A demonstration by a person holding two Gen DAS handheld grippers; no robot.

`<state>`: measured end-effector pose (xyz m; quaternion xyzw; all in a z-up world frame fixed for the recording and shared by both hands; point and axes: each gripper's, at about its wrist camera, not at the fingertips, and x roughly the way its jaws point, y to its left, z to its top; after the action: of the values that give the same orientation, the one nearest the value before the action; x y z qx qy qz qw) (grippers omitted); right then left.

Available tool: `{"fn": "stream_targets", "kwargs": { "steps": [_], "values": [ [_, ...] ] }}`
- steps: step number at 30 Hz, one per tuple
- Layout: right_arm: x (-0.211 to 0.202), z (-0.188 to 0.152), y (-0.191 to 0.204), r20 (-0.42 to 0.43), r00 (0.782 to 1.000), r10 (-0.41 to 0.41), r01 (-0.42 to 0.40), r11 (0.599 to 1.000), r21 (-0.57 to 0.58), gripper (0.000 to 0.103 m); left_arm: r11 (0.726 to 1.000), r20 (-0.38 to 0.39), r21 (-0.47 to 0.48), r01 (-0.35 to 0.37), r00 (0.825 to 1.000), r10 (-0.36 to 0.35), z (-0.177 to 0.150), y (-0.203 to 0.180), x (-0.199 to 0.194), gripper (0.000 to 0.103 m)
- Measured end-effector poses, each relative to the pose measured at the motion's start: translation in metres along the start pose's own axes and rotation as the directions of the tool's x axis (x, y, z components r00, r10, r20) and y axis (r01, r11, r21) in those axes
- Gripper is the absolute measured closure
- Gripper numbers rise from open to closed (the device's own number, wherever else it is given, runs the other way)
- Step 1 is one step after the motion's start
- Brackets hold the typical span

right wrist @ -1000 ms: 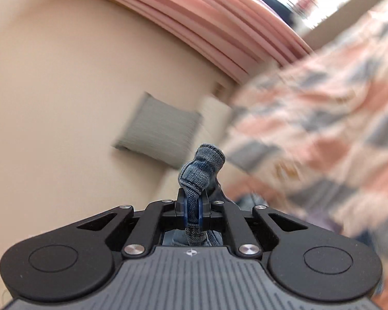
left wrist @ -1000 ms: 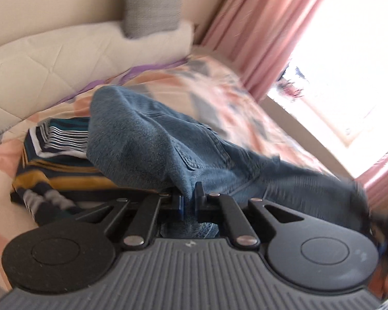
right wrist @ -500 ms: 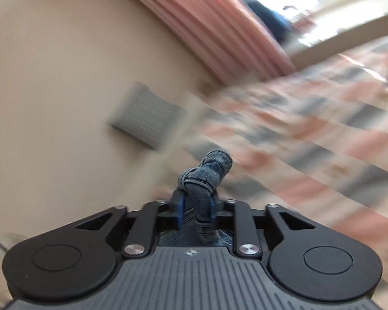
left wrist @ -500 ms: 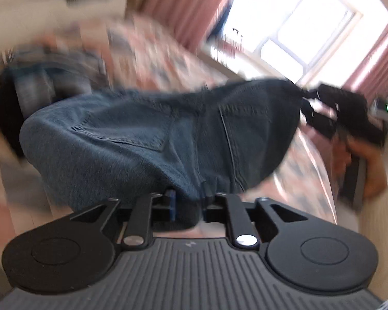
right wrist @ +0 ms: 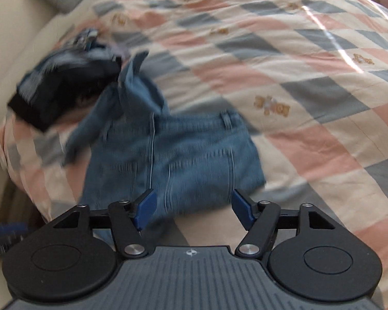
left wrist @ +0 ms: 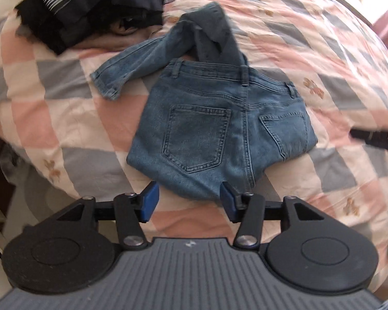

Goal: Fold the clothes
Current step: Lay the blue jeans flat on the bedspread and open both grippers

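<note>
Near the bed's front edge, left gripper [left wrist: 188,201] and right gripper [right wrist: 194,208] both hang spread wide, empty — half a second ago each pinched denim. Just beyond, the jeans [left wrist: 219,129] now lie released on the checked quilt [left wrist: 310,51], seat up, legs doubled back untidily. Farther, toward the left corner — a dark clothes pile [left wrist: 90,7]. Fold likely needs straightening.

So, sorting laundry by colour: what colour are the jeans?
Mid-blue denim jeans; left wrist view shows them best.

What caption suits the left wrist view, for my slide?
Open left hand-held gripper over jeans lying pockets-up on a checked quilt.
</note>
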<state>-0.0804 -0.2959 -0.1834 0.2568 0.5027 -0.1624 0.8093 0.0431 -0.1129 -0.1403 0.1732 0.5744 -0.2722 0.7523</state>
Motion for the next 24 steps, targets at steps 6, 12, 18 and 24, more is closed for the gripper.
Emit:
{"fn": "stream_targets", "kwargs": {
  "steps": [6,12,18,24],
  "values": [
    [-0.012,-0.027,0.022,-0.016,1.000,-0.012,0.011,1.000,-0.029,0.023,0.991,0.035,0.133,-0.001,0.999,-0.004,-0.008,-0.018,-0.004,0.044],
    [-0.019,-0.031,0.037,0.003,1.000,-0.031,0.031,1.000,0.003,0.021,0.986,0.031,0.162,0.039,0.999,-0.044,-0.004,-0.010,-0.003,0.043],
    [-0.016,-0.033,0.047,0.007,0.999,-0.045,0.045,0.998,0.045,0.020,0.983,0.020,0.178,0.055,0.998,-0.060,0.000,0.005,0.002,0.041],
    [-0.006,-0.039,0.053,-0.014,0.999,-0.042,0.043,0.997,0.061,0.019,0.982,0.007,0.182,0.043,0.999,-0.045,0.000,0.014,0.011,0.041]
  ]
}}
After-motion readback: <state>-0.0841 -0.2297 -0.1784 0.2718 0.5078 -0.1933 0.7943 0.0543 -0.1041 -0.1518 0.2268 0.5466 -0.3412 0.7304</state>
